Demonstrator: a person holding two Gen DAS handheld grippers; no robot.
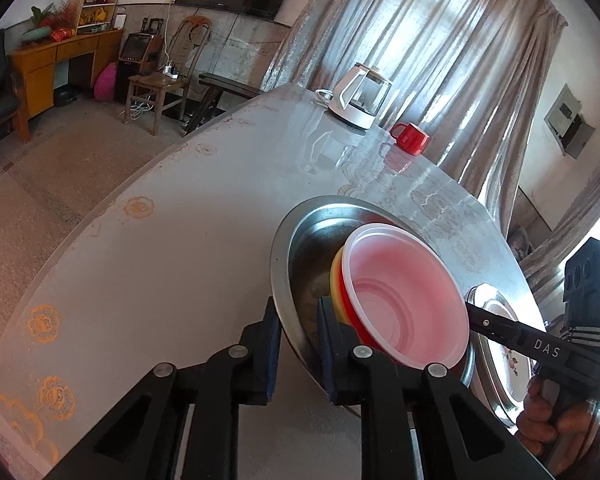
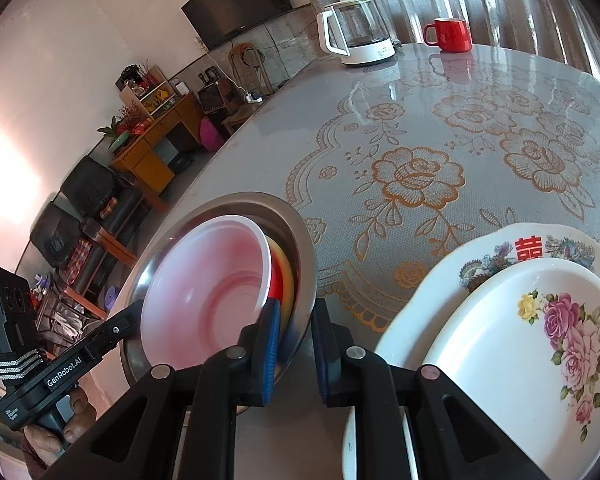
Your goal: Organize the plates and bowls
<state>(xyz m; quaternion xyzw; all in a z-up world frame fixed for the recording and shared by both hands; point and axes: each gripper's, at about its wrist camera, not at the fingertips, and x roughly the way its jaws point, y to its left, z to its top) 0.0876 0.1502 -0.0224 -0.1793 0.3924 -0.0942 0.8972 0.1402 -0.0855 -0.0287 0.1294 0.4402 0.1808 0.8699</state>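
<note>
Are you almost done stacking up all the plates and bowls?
Nearly. Done: the red bowl sits nested in the steel bowl, and the rose plate lies on the bigger plate. In hand: left gripper and right gripper each straddle the steel bowl's rim. Left: setting that stack down.

Open tablecloth (image 2: 400,128) is stretching across mid-frame; kettle (image 2: 356,32) and red mug (image 2: 450,34) are crowding the top, stacked plates (image 2: 500,320) blocking lower right
</note>
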